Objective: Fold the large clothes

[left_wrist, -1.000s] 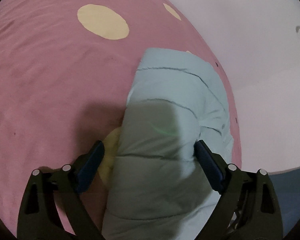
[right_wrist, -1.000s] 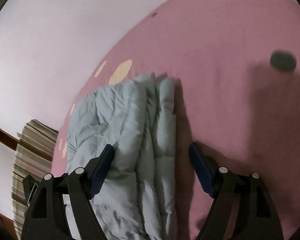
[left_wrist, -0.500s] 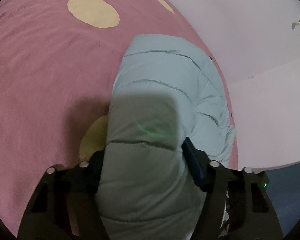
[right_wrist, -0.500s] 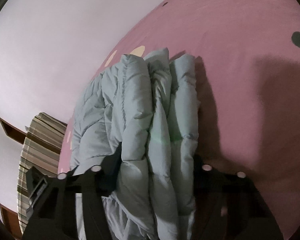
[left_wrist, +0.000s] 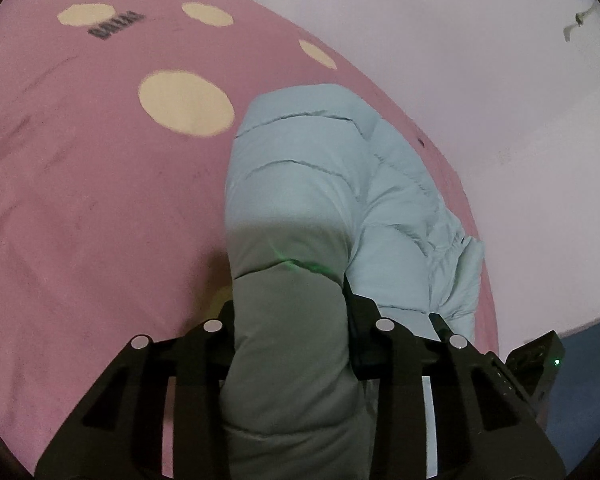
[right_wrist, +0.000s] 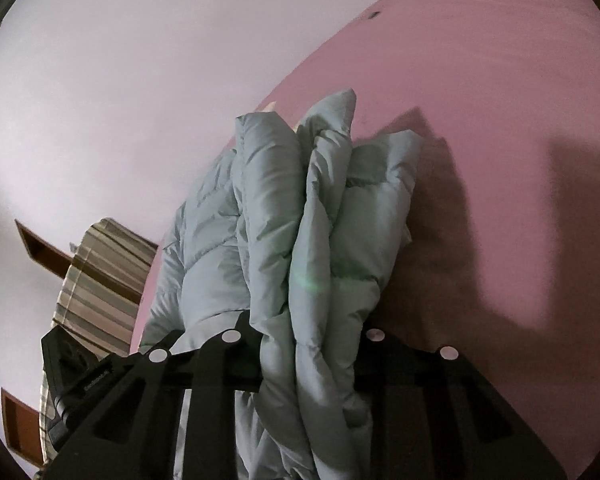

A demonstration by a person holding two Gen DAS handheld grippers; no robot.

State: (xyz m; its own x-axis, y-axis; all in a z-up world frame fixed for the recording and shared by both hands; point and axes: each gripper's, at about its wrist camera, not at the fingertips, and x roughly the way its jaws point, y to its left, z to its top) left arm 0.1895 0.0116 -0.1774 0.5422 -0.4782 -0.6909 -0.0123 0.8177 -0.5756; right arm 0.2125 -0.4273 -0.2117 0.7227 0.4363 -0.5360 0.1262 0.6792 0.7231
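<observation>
the left tongs (left_wrist: pixel 290 312) and right tongs (right_wrist: pixel 308 344), jaws just closing, are each pinching a bunched edge of the pale blue puffer jacket (left_wrist: pixel 332 184), which is lying mid-frame on the pink dotted bed (left_wrist: pixel 80 200).

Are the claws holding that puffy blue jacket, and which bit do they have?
Yes. The left claw has just squeezed shut on a folded, rounded end of the puffy jacket. The right claw has closed on its bunched-up layers.
</observation>
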